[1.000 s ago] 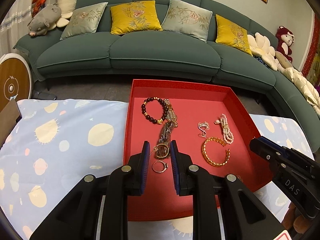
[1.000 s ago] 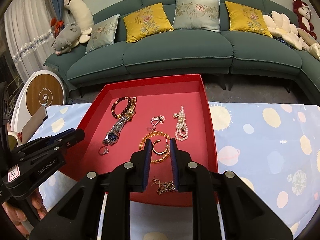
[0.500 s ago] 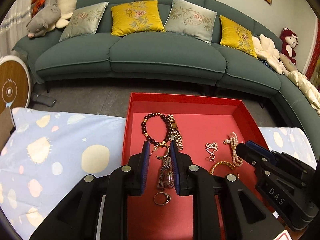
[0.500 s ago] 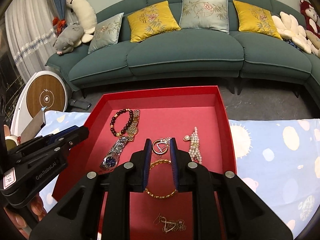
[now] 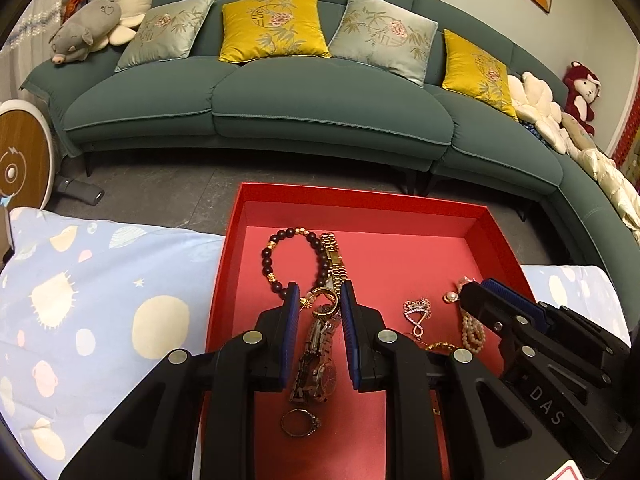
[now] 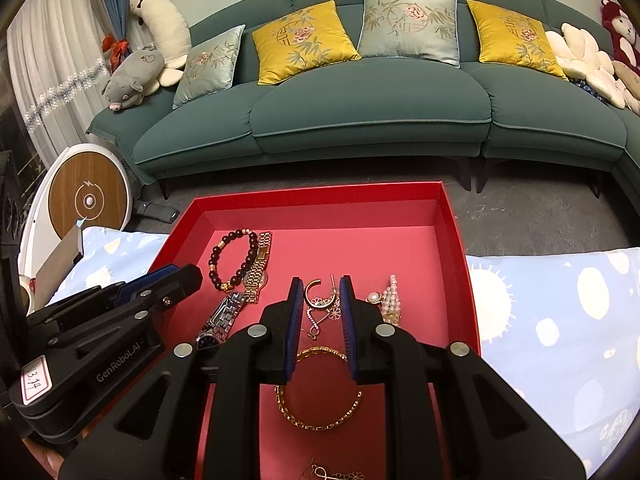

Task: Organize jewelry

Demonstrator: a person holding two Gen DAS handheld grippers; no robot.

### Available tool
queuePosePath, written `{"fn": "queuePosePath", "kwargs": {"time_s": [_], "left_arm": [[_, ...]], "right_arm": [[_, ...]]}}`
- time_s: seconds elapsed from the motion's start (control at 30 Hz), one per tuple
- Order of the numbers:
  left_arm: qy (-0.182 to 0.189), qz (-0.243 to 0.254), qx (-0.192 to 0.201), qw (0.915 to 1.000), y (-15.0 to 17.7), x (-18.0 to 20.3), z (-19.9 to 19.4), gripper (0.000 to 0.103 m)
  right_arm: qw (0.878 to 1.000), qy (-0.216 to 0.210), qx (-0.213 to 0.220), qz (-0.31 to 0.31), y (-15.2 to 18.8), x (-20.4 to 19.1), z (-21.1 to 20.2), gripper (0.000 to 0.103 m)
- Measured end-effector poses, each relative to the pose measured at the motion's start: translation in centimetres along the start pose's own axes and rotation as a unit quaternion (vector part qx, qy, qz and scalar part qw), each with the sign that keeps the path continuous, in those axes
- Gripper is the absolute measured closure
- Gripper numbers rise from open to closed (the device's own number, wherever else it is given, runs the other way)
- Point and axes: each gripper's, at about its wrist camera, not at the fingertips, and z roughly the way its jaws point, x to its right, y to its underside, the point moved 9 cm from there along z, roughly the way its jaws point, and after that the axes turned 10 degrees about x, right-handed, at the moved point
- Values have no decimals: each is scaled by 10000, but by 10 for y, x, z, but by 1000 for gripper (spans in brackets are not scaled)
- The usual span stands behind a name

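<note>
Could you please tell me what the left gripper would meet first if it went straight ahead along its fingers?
Probably the small gold hoop earring, which the left gripper holds or frames between its fingertips; next beyond lies the dark beaded bracelet beside the gold watch band. Depth is uncertain.
</note>
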Motion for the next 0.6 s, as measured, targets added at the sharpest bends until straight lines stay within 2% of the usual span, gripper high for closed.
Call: {"fn": "queuePosePath", "kwargs": {"time_s": [0.13,0.2,0.23,0.27,0.33,0.37,0.47,0.53,0.6], "left_arm": [[-17,-49,-1,10000,-2,-1,-1,82],[-14,-99,43,9999,-5,-3,-3,74],[-47,-126,77,9999,-7,-5,-5,64],[-52,-157,134,9998,-9,-7,-7,59],[-55,-220,243,9994,-15,-10,-12,55],[-36,-241,283,9993,-19,-11,-16,55],[-35,-237,404,9989,-29,-14,-28,55],[-120,-131,470,9987,-33,-15,-37,55],[-169,-19,514,9985,-36,-13,-48,55]], "right_arm": [[10000,-8,-30,27,0,1,0,84],[10000,-4,-30,29,0,1,0,84],[10000,8,-22,29,-1,1,-1,83],[10000,13,3,43,-2,1,-2,83],[10000,10,56,67,-5,-1,-5,78],[9999,16,91,68,-7,-1,-6,75],[9998,-2,178,36,-15,-5,-15,74],[9998,11,211,-17,-19,-6,-23,73],[9996,70,248,-95,-23,-7,-34,69]]}}
